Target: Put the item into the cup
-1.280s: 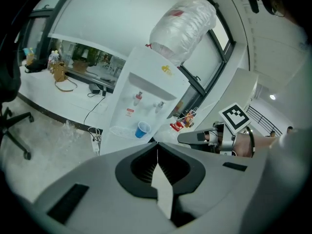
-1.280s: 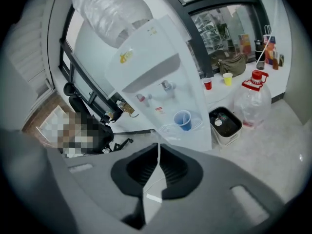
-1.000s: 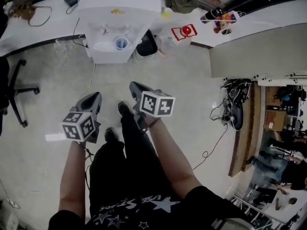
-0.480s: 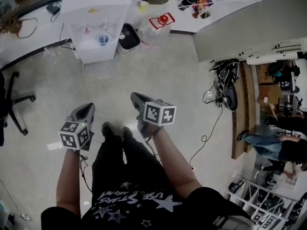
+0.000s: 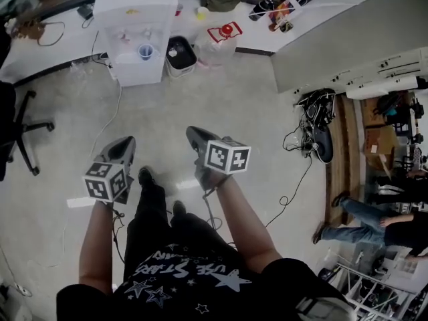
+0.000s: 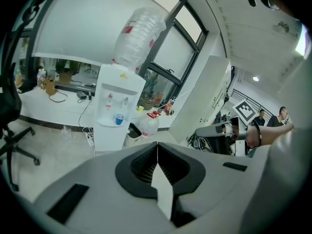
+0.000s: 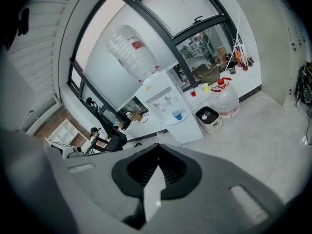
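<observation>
A small blue cup (image 5: 145, 51) stands on the tray of a white water dispenser (image 5: 134, 15) far across the floor. It also shows in the left gripper view as the blue cup (image 6: 118, 119) and in the right gripper view as the blue cup (image 7: 177, 114). My left gripper (image 5: 127, 141) and right gripper (image 5: 192, 131) are held side by side above the floor, both pointing toward the dispenser. The left gripper (image 6: 157, 145) is shut with nothing between its jaws. The right gripper (image 7: 158, 156) is shut and empty too. No item for the cup is in view.
A small bin (image 5: 180, 52) and a water jug (image 5: 224, 35) with a red cap stand right of the dispenser. An office chair (image 5: 23, 129) is at the left. Cables (image 5: 311, 136) lie by a cabinet at the right, with a person's legs (image 5: 364, 212) nearby.
The person holding the grippers has stepped, the feet shifting below them. The dispenser now sits further left in view. Both grippers stay shut and side by side.
</observation>
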Demonstrator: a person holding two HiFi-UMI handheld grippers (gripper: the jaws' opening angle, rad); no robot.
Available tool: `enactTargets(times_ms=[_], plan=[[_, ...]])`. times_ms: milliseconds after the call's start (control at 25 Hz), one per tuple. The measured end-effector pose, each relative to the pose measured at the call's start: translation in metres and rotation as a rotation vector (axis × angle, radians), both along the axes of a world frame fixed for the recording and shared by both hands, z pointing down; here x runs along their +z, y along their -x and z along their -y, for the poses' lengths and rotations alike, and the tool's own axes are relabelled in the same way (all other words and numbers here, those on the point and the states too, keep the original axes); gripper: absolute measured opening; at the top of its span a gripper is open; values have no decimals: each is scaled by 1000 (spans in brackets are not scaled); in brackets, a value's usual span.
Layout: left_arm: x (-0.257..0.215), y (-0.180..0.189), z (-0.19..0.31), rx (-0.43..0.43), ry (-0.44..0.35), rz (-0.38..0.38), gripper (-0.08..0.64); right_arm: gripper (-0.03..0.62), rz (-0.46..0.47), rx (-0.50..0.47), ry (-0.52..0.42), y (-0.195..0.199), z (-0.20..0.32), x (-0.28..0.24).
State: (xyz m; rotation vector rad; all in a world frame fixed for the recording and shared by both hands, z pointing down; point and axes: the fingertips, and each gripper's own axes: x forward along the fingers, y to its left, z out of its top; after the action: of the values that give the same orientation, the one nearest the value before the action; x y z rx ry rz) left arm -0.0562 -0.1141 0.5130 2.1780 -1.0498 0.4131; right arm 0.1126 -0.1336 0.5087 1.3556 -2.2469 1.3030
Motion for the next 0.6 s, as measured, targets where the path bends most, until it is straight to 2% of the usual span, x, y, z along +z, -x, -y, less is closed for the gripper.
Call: enactTargets(times_ms=[400, 600], plan=[[-42, -34, -96, -50, -76, -20, 8, 0, 47, -71, -82, -14, -96, -37], [-67, -38, -139, -60, -134, -13, 9, 0, 61, -96, -113, -19, -144, -56]])
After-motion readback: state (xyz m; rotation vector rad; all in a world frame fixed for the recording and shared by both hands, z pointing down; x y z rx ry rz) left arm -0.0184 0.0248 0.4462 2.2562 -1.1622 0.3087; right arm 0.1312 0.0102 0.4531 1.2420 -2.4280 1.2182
